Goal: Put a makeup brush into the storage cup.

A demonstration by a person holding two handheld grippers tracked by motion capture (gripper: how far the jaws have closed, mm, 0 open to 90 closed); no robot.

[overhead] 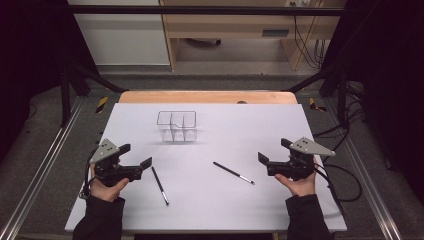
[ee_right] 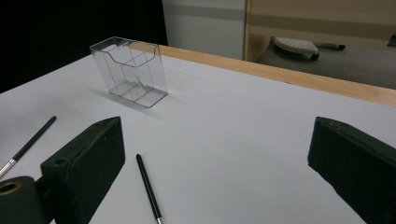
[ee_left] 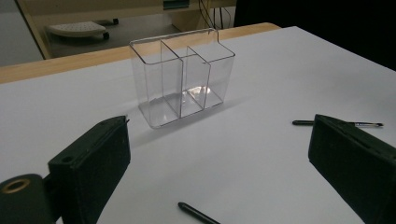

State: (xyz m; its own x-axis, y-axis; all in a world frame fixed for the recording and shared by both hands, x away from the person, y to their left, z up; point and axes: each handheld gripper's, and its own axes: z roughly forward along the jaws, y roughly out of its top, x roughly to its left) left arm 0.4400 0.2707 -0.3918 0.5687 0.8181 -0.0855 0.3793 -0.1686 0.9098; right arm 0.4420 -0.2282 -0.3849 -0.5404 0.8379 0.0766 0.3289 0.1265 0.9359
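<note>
Brushes, two of them, thin and black-handled, are lying flat on the white table top (overhead: 220, 210), well apart from each other. Left brush (overhead: 160, 185) is resting just beside the left gripper (overhead: 135, 155), angled toward the near edge. Right brush (overhead: 233, 172) is lying near the middle, its pale tip pointing toward the right gripper (overhead: 273, 151). One clear organiser (overhead: 177, 126) is standing upright farther back; the left gripper view is showing three compartments in it, all looking empty. Two grippers, one in each hand: left hand (overhead: 106, 189) and right hand (overhead: 298, 184) are sitting low at opposite sides of the table. Both grippers are standing wide, jaws spread, nothing between them, neither touching a brush.
</note>
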